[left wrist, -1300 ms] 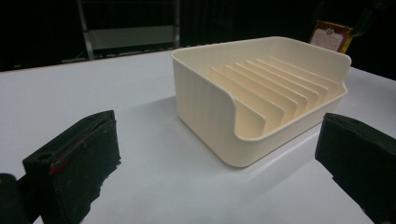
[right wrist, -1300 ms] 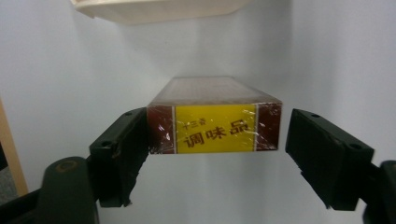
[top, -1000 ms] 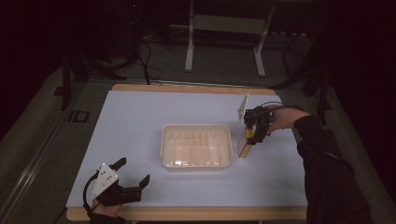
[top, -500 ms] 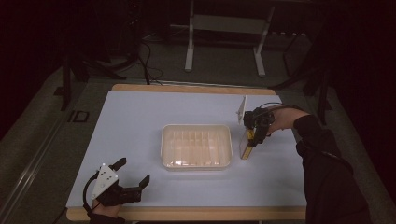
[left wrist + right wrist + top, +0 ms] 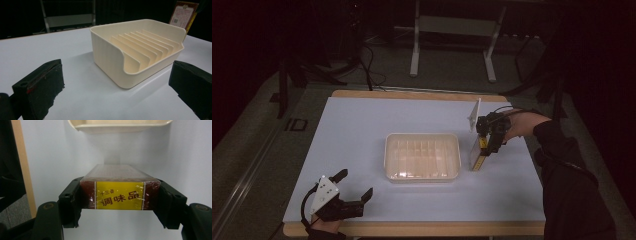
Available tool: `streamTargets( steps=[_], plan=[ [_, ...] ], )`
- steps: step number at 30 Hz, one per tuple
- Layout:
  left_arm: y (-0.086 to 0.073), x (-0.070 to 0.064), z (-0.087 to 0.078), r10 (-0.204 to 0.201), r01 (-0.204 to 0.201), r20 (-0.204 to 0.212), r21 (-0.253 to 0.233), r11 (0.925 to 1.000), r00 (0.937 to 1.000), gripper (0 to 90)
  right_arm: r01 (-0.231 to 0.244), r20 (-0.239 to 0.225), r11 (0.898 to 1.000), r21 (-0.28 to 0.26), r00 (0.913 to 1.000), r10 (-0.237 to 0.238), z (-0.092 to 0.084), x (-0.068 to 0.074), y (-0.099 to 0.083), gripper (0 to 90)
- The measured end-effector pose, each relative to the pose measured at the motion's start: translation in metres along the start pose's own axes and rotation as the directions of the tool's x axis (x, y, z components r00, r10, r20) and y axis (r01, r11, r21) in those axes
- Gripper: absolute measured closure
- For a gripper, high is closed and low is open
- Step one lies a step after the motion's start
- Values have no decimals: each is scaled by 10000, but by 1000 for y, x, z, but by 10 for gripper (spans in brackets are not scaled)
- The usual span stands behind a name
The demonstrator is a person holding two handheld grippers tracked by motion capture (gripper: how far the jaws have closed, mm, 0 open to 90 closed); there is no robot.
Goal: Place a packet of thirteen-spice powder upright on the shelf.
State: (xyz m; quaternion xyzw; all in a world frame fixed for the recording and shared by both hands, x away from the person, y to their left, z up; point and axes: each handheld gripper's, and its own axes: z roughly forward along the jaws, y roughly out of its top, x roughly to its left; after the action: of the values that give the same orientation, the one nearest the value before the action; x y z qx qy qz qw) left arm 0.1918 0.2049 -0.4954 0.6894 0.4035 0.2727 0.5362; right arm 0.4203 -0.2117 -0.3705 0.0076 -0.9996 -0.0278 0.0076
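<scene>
The right tongs [image 5: 120,195] pinch a brown box [image 5: 120,191] (yellow end label facing the camera) by its two sides, standing upright just right of the cream tray [image 5: 422,156], its lower end seemingly at the table [image 5: 362,125]. The left tongs [image 5: 357,186] rest spread and empty near the table's front edge.

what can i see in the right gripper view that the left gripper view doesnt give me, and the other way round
Right gripper view: the right tongs shut on a brown box, with its yellow end label readable. Left gripper view: the left tongs open with nothing between them, and the ribbed inside of the cream tray. Both: the tray, the box and the white table.
</scene>
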Motion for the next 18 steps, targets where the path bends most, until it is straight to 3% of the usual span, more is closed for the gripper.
streamTargets(
  steps=[18],
  plan=[
    [1,-2,-1,51,-51,27,-103,9999,10000,0,262,239,9994,-233,9994,-256,-42,12,6,318]
  ],
)
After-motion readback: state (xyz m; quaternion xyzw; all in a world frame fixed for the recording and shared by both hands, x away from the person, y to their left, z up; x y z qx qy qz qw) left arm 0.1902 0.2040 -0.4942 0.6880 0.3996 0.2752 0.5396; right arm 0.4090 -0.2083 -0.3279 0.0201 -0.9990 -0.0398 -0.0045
